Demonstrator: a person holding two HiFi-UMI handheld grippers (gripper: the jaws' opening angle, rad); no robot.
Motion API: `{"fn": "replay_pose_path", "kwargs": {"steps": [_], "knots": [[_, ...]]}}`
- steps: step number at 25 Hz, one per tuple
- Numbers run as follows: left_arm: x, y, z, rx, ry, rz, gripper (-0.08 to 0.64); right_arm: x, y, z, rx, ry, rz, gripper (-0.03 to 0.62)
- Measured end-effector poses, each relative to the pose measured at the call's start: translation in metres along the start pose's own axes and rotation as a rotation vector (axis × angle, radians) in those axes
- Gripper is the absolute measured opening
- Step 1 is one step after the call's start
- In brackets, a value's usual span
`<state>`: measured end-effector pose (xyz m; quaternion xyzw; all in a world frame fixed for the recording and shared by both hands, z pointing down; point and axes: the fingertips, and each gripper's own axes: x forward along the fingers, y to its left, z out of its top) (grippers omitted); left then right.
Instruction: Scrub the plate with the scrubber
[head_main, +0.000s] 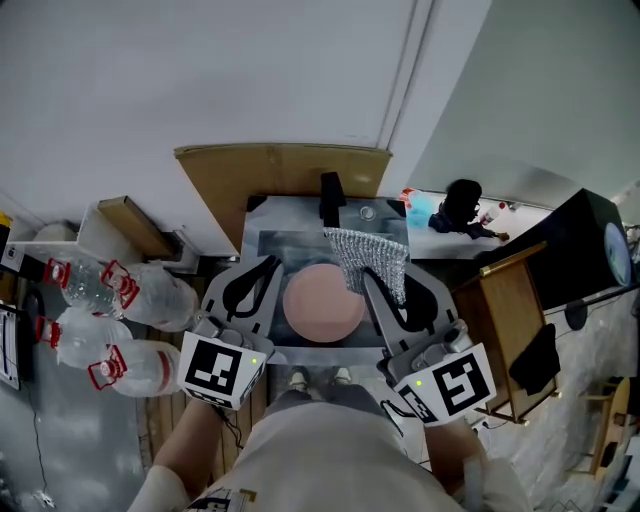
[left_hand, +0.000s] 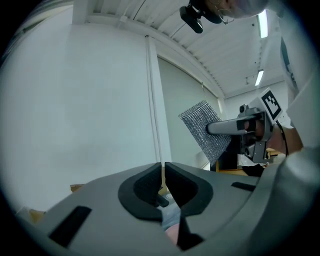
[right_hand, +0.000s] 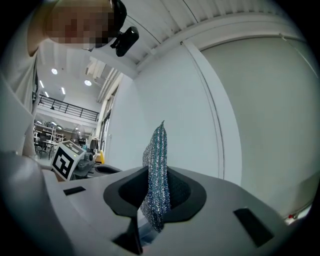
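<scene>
A round pink plate (head_main: 322, 303) lies flat in the bottom of a steel sink (head_main: 262, 245). My right gripper (head_main: 368, 276) hovers over the plate's right rim, shut on a silvery mesh scrubber (head_main: 372, 258). In the right gripper view the scrubber (right_hand: 157, 150) stands up between the pads. My left gripper (head_main: 270, 264) hangs over the sink at the plate's left edge. Its jaws (left_hand: 163, 167) stand nearly together with only a thin slit and nothing in it. The left gripper view also shows the scrubber (left_hand: 202, 127) held in the right gripper (left_hand: 220, 127), and a sliver of the plate (left_hand: 172, 234) below.
A black faucet (head_main: 330, 200) rises at the back of the sink, in front of a brown board (head_main: 280, 165). Several clear water bottles (head_main: 110, 300) lie at the left. A wooden stand (head_main: 510, 300) is at the right, with a blue bottle (head_main: 420, 210) behind the sink.
</scene>
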<state>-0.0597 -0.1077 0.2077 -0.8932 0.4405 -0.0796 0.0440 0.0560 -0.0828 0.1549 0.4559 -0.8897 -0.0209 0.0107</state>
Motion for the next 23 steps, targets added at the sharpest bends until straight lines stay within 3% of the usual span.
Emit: {"fn": "replay_pose_path", "kwargs": {"steps": [12, 16, 23], "knots": [[-0.020, -0.008, 0.010, -0.034, 0.004, 0.011, 0.035, -0.020, 0.016, -0.017, -0.034, 0.047, 0.026, 0.098], [-0.021, -0.003, 0.011, 0.005, -0.023, 0.018, 0.035, -0.017, 0.009, -0.022, -0.046, 0.060, 0.014, 0.098], [-0.021, 0.002, 0.013, -0.011, -0.032, 0.037, 0.035, -0.018, 0.006, -0.014, -0.059, 0.041, 0.001, 0.098]]}}
